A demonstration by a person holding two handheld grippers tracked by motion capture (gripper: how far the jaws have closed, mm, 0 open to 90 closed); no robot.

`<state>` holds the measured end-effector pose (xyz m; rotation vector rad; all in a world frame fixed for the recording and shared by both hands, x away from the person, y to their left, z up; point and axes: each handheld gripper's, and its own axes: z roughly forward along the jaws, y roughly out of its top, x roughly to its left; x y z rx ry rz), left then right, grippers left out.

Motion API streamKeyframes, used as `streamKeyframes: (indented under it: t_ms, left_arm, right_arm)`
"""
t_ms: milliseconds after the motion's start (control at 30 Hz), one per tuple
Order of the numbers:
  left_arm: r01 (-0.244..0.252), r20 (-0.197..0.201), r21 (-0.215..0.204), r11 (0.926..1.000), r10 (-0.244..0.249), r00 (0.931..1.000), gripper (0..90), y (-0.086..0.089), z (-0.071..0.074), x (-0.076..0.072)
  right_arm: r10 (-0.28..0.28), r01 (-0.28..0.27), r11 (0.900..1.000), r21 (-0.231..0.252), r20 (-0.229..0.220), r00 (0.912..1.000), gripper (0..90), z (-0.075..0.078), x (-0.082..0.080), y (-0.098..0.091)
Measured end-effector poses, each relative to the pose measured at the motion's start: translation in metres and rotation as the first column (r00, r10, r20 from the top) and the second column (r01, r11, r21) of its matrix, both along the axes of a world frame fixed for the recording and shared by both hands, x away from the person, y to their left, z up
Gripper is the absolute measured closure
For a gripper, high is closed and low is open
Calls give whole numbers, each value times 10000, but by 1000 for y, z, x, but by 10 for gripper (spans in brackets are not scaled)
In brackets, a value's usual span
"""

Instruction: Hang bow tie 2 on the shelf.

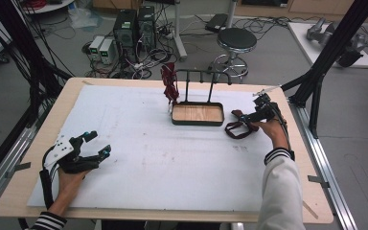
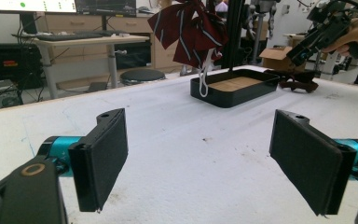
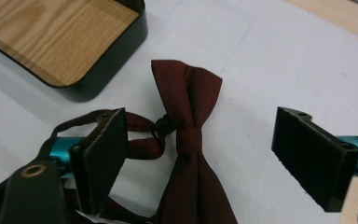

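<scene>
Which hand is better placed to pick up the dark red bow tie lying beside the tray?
Right. The right claw is open directly over the bow tie, its pads on either side. The left claw rests at the table's near left corner, far away.

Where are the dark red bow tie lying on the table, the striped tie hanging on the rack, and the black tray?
dark red bow tie (image 3: 189, 140), right gripper view, on its centre knot.
striped tie (image 2: 189, 28), left gripper view, on its hanging folds.
black tray (image 1: 197, 123), high view, on its near wall.
</scene>
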<state>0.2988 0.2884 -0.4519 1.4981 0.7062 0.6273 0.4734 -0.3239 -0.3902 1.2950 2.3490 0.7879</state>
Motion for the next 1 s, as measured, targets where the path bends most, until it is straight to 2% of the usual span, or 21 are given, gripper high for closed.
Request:
streamKeyframes:
  t_ms: [167,400,633,767,1000]
  left_arm:
    - [7,0,16,10000,-7,10000,197,0,0,0]
    - [6,-3,16,10000,-6,10000,197,0,0,0]
    - [19,-9,1,10000,-19,10000,197,0,0,0]
    - [34,-10,-14,10000,-34,10000,198,0,0,0]
    - [38,-16,-15,10000,-39,10000,198,0,0,0]
  right_arm:
    - [-74,70,9997,-233,-163,9998,251,-4,2,1]
    - [-137,115,9991,-411,-547,9984,258,-10,5,1]
    - [-60,21,9986,-531,-729,9973,258,-15,7,4]
    - [23,-75,9980,-632,-815,9967,354,-17,9,6]
    - [-115,49,9977,-676,-972,9952,436,-19,10,4]
